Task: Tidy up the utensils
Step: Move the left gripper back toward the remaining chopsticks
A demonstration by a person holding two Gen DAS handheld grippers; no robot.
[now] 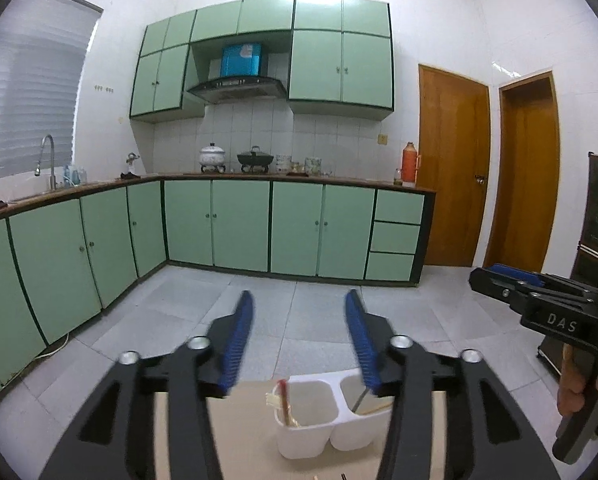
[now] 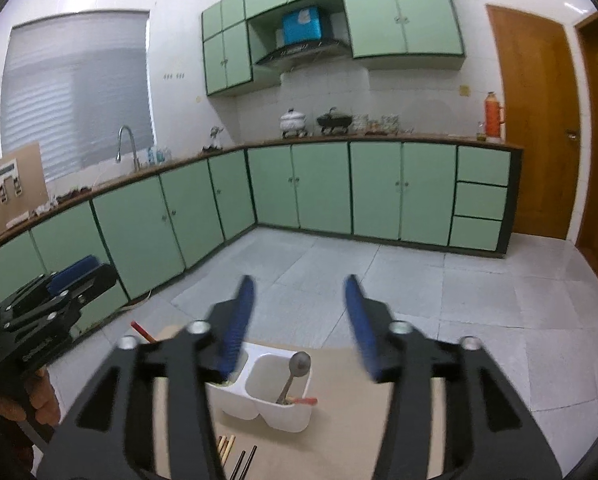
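Both tongs stand wide and empty. The loose chopsticks [image 2: 235,454] lie on the table [image 2: 351,432] at six o'clock from the right tongs [image 2: 301,326], long axis running twelve to six, just short of the white holder [image 2: 277,412] (a spoon [image 2: 295,372] already stands in it). The left tongs [image 1: 299,338] see only their tips, so the right hand seems nearer.

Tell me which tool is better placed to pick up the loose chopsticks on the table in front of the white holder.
Likely left. Both tools are open and empty. The chopsticks show almost centred under the left tool, but off to the left side of the right tool.
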